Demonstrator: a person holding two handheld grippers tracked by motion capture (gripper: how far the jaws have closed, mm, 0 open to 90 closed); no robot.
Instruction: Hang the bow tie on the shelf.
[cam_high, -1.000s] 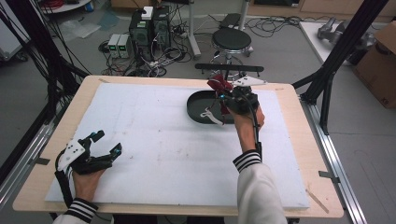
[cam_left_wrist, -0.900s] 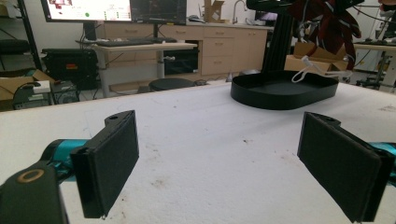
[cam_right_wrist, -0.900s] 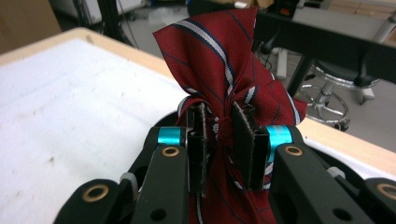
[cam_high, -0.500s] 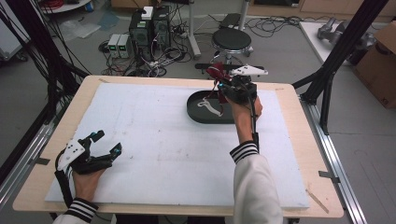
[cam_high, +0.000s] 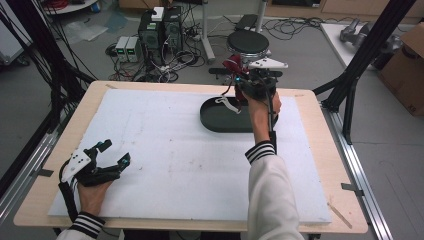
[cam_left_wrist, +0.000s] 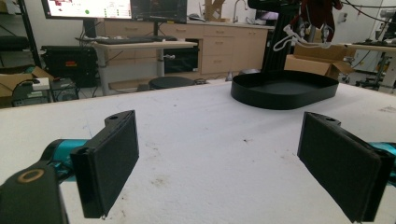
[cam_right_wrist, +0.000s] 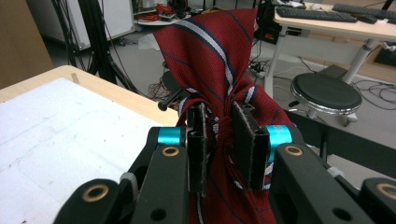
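**Inspector:** Red cloth first. One striped tie (cam_right_wrist: 212, 56), dark red with navy and white stripes, is pinched between the fingers (cam_right_wrist: 197, 144) of the right gripper (cam_right_wrist: 223, 147). In the high view the right gripper (cam_high: 255, 85) is held up above the far end of the tray, with the tie (cam_high: 232, 65) bunched at its far side.

**Clerk:** Containers?

**Inspector:** One black oval tray (cam_high: 212, 117), standing on the white mat (cam_high: 160, 150) toward the far right of the bench (cam_high: 310, 150). A white strap or loop (cam_high: 227, 103) hangs from the gripped bundle over the tray; whether it touches the tray floor, I cannot tell. From the left gripper view the tray (cam_left_wrist: 285, 88) shows a low wall; its inside is hidden from there.

**Clerk:** Count of grippers?

**Inspector:** Two. The left gripper (cam_high: 107, 157) rests on the mat at the near left corner, well apart from the tray. Its fingers (cam_left_wrist: 109, 158) stand wide, with bare mat between them.

**Clerk:** Other items?

**Inspector:** One round black stool (cam_high: 247, 42) beyond the bench and one cardboard box (cam_high: 405, 65) at the right edge.

**Clerk:** Any writing?

**Inspector:** Two lit monitors (cam_left_wrist: 114, 8) in the left gripper view; their text is too small to read.
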